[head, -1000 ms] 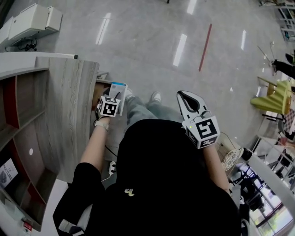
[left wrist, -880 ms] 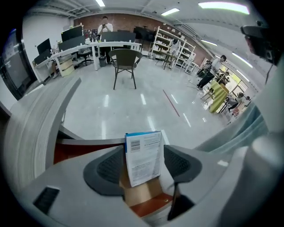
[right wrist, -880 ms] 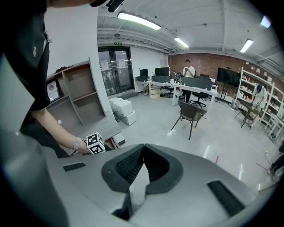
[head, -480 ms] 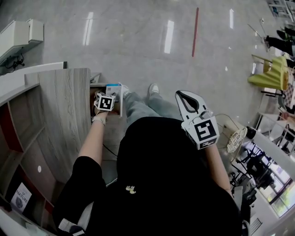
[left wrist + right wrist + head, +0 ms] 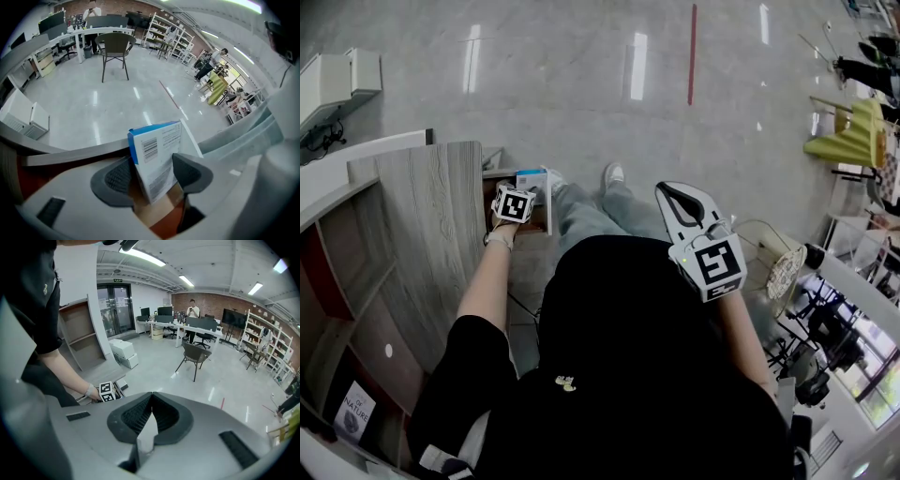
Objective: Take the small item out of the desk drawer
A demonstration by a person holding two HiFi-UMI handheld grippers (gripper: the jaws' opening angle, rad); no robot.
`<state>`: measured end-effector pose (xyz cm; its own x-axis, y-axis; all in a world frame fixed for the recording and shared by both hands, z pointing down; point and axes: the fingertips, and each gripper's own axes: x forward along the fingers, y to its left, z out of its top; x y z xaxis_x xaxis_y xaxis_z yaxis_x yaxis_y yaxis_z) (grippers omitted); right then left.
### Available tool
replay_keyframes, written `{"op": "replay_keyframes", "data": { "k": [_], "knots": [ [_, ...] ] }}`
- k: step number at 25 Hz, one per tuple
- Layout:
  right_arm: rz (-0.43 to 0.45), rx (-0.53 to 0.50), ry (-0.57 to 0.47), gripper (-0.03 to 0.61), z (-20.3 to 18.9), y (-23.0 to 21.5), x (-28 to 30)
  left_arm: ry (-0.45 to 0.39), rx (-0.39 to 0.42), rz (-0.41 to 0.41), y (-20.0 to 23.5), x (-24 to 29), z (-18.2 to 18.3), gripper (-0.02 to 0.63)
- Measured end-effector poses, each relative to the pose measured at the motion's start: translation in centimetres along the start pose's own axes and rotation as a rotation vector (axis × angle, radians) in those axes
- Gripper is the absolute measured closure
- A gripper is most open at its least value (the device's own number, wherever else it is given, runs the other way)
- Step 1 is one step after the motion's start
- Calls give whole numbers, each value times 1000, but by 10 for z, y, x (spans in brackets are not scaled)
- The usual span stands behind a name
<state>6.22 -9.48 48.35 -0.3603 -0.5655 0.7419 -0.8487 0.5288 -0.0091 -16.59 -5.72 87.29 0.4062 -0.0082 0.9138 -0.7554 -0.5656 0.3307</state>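
A small blue-and-white box (image 5: 157, 154) stands tilted in the open desk drawer (image 5: 548, 214), barcode side toward me. My left gripper (image 5: 152, 177) reaches into the drawer with its jaws closing; the box is between the pads, and both pads touch its sides. In the head view the box (image 5: 531, 178) shows just beyond the left gripper (image 5: 528, 191) and its marker cube. My right gripper (image 5: 668, 191) is held up at the right, away from the desk. Its jaws (image 5: 151, 397) are shut with nothing in them.
The grey wood desk (image 5: 431, 244) runs along the left, with red-backed shelves (image 5: 337, 309) below it. A white cabinet (image 5: 333, 80) stands far left. Yellow chairs (image 5: 853, 141) and a round wicker stool (image 5: 780, 270) are at the right. The person's shoes (image 5: 614, 174) stand by the drawer.
The view has swung a little, so the desk and drawer sit lower in the frame. My left gripper has gone deeper into the drawer around the box. The right gripper has barely moved.
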Motion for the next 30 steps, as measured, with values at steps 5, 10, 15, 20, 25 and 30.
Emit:
{"op": "replay_keyframes", "data": {
  "k": [5,10,15,20,25,30],
  "knots": [
    [21,-12,-13,581,0,6,2,-11,-10,21,-3,-5,-2,358],
    [38,-27,-30,581,-1,8,-2,-52,-65,38,-6,-16,-1,401],
    [59,-34,-53,581,-4,12,-8,-78,-90,28,-17,-40,3,451],
    [84,-45,-74,581,-8,13,-13,-95,-107,41,-28,-47,3,485],
    [104,-51,-104,581,-10,10,-19,-112,-119,40,-48,-51,3,509],
    [112,-55,-125,581,-14,8,-26,-118,-130,86,-57,-49,2,509]
  ]
}}
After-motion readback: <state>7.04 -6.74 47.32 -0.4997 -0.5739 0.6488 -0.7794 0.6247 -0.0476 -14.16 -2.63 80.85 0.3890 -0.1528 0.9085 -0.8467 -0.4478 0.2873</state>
